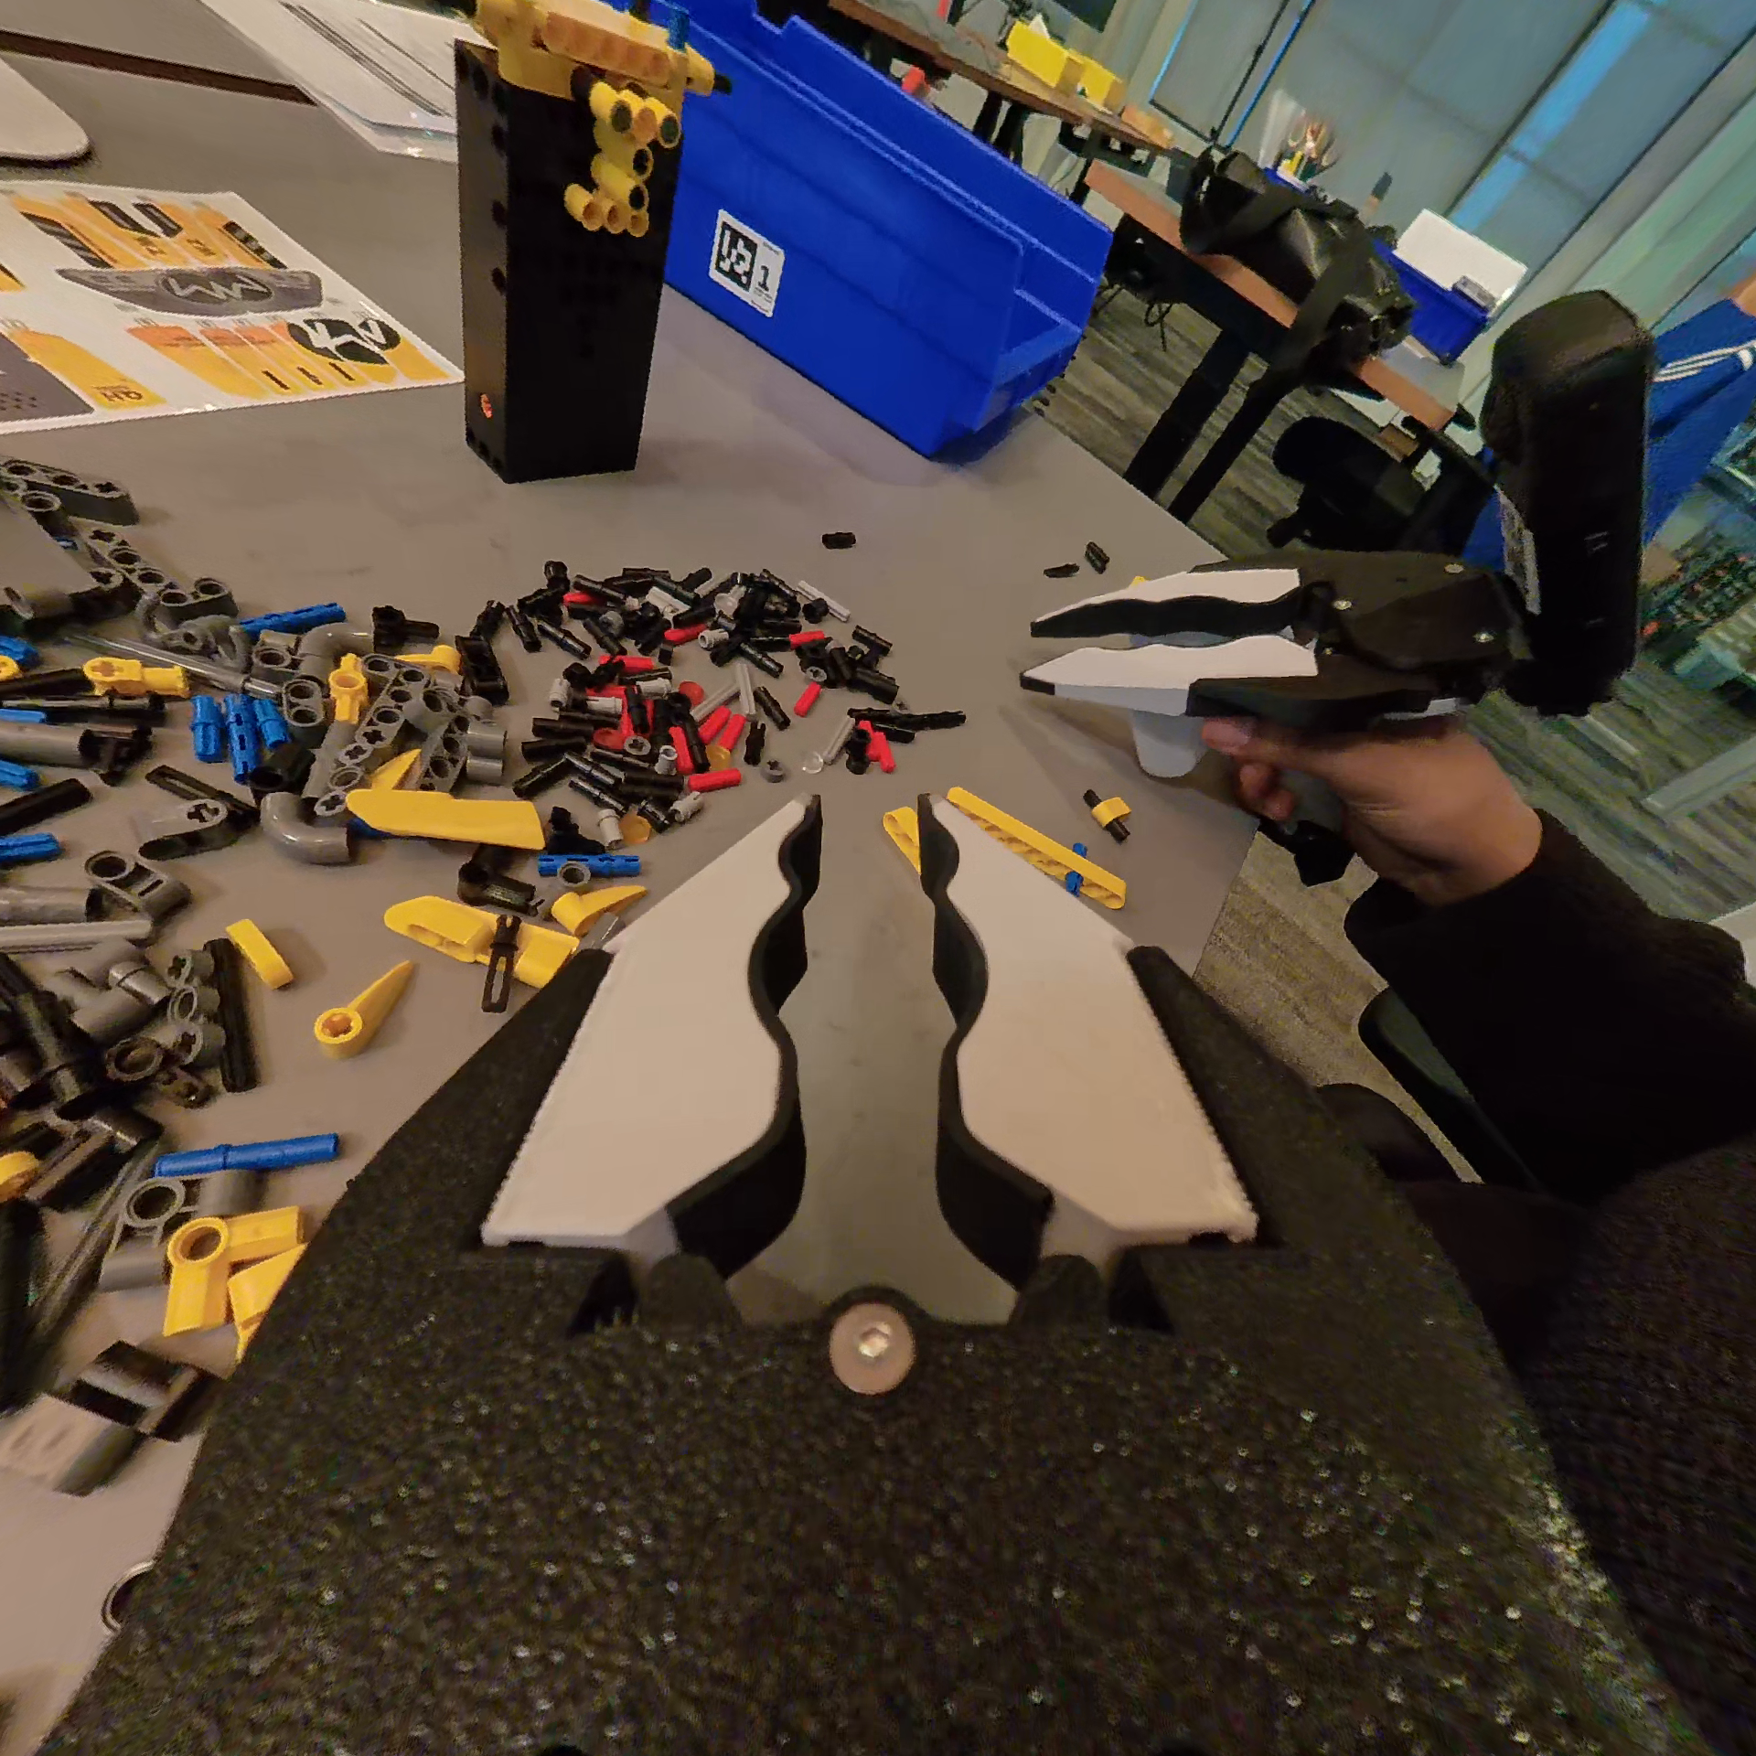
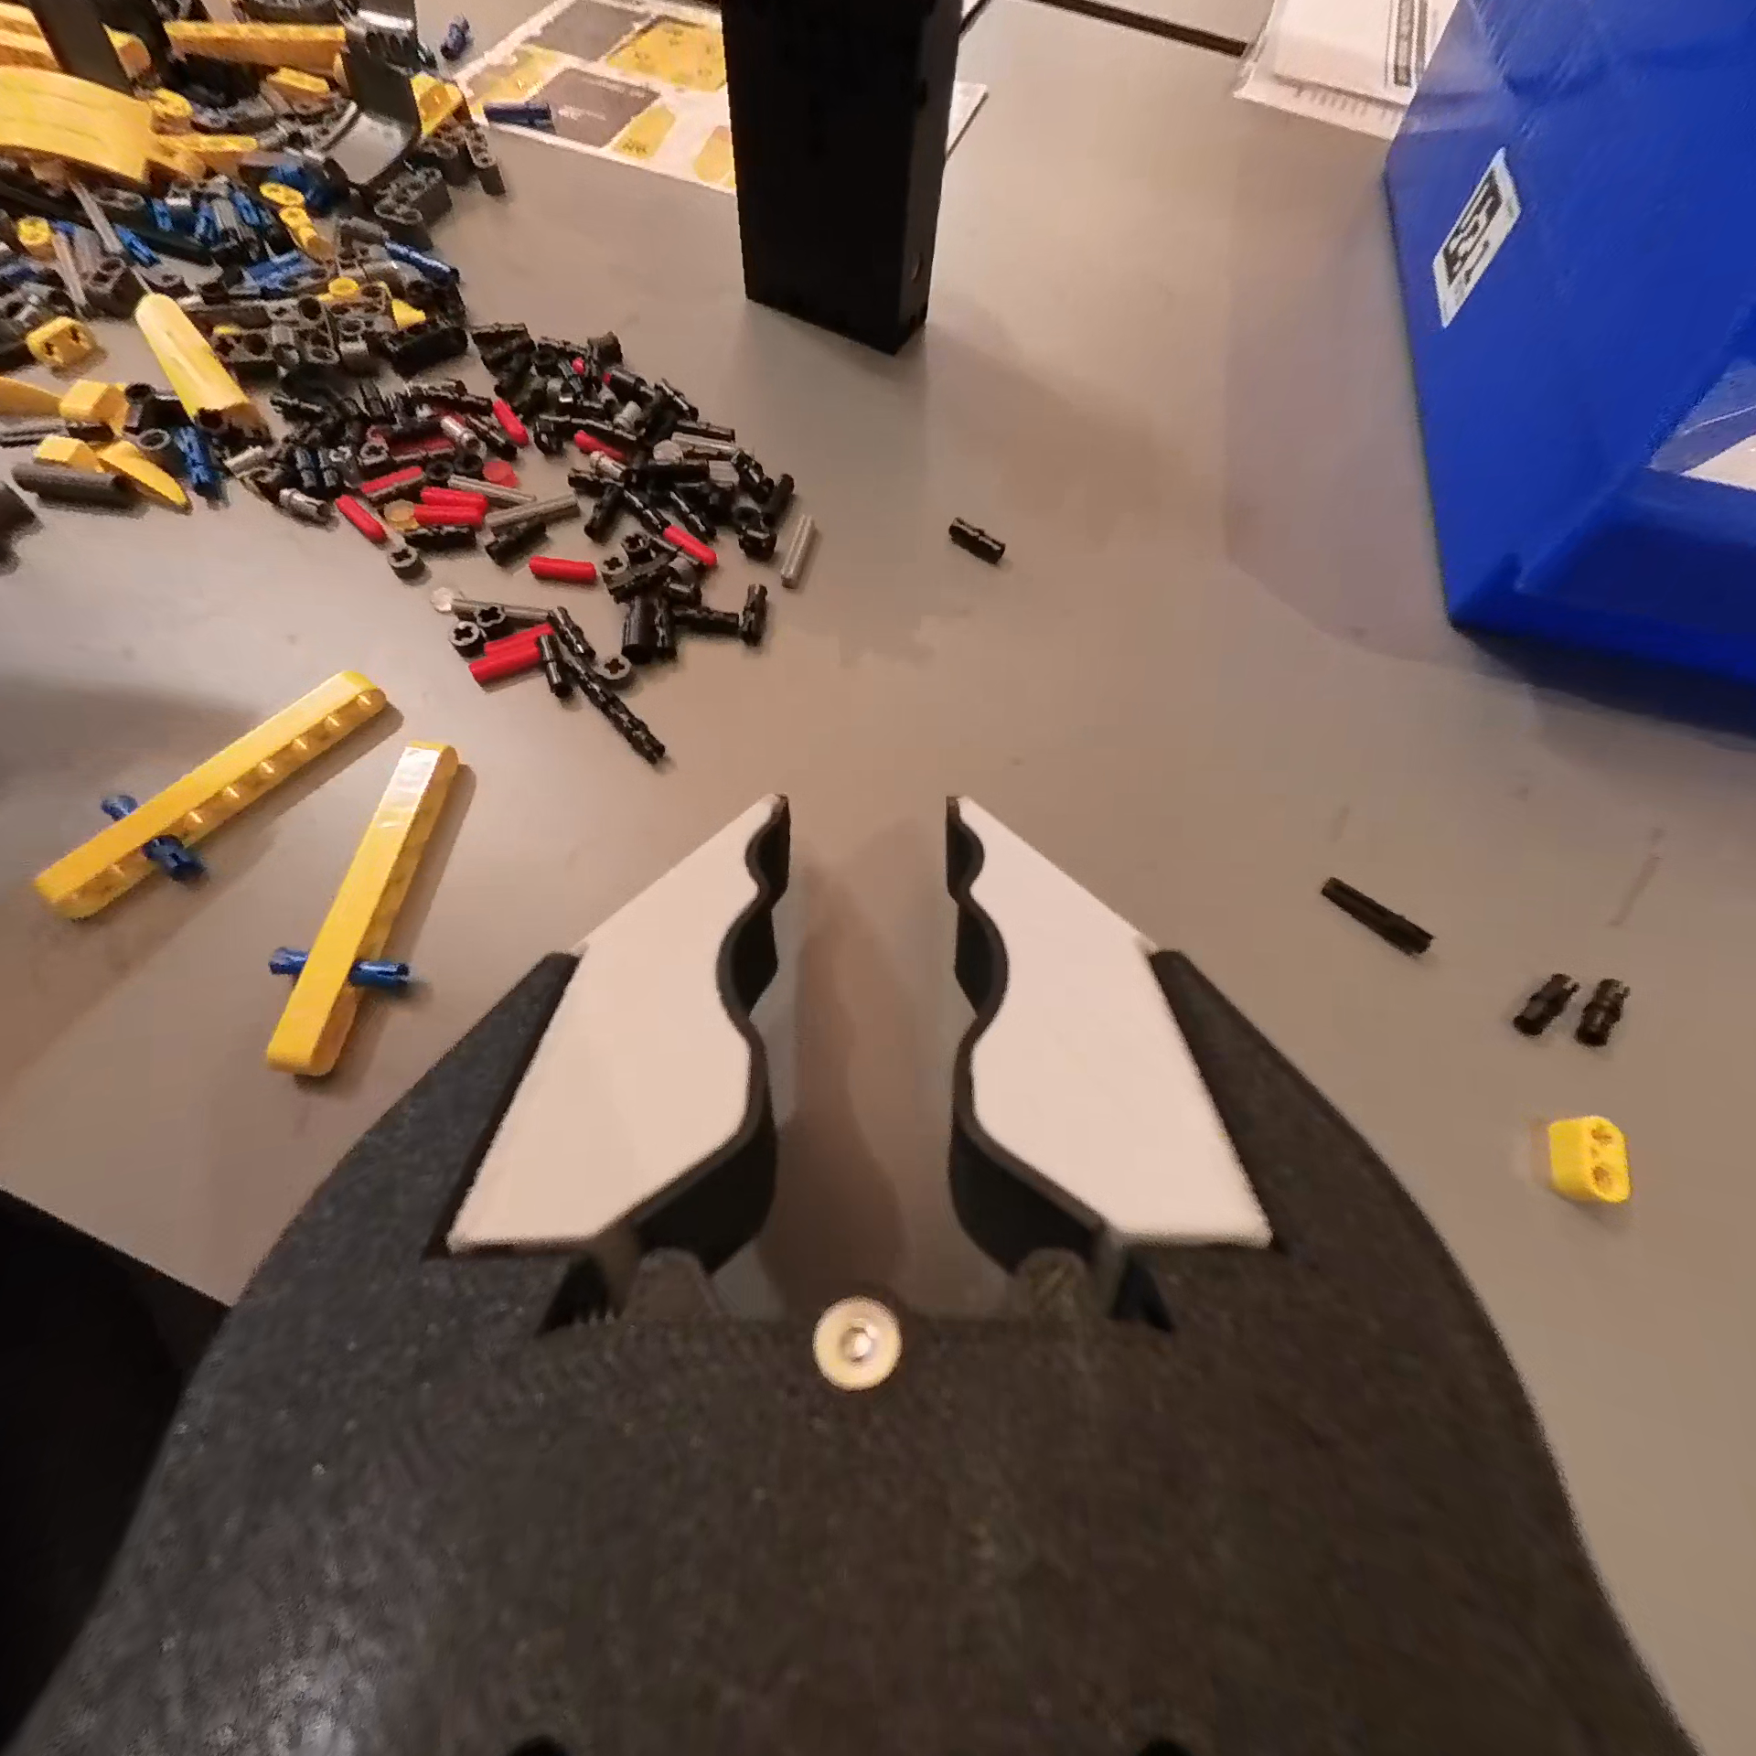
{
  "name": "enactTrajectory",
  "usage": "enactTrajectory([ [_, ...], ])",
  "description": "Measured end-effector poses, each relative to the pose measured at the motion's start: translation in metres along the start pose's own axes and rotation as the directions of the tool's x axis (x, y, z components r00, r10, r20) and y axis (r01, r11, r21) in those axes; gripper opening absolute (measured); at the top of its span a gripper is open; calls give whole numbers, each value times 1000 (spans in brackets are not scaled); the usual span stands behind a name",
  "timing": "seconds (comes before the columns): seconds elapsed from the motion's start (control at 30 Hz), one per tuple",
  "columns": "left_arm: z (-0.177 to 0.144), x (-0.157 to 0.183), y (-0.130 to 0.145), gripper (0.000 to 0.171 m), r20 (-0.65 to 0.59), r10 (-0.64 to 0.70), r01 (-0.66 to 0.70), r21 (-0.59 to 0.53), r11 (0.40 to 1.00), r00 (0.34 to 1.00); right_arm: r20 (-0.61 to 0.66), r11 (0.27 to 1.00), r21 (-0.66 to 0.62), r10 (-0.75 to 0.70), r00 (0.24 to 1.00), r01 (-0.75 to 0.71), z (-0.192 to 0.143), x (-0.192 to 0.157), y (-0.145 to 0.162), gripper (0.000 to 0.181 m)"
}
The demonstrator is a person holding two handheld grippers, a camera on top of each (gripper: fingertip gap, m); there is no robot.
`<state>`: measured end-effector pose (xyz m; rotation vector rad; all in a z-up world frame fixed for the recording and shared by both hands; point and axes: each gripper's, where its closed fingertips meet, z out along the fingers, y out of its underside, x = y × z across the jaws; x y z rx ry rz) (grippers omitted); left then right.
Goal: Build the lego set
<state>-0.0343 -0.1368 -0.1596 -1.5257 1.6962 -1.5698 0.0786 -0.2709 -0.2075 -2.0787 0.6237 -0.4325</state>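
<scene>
Grey table (image 2: 1093, 589) carries everything: your left gripper (image 1: 869, 808) and right gripper (image 2: 867, 803) both hover narrowly parted, holding nothing. Drop carelessly and you could scatter the pin pile (image 2: 589, 504) or nudge the yellow beams (image 2: 366, 903).

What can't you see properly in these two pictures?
- Tall black block tower: right wrist view, top cut off by the upper edge.
- Blue plastic bin: right wrist view, blurred and cut off at the right edge.
- Long yellow holed beams: left wrist view, partly behind the open left gripper.
- Heap of small black and red pins: individual pieces too small to tell apart.
</scene>
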Motion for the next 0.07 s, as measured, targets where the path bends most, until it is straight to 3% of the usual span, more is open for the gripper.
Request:
enactTrajectory([
  [0.07, 0, 0, 0, 20, -3, -8, 8, 2, 1000, 1000, -1, 1000, -8, 5, 1000, -5, 1, 1, 1, 33],
])
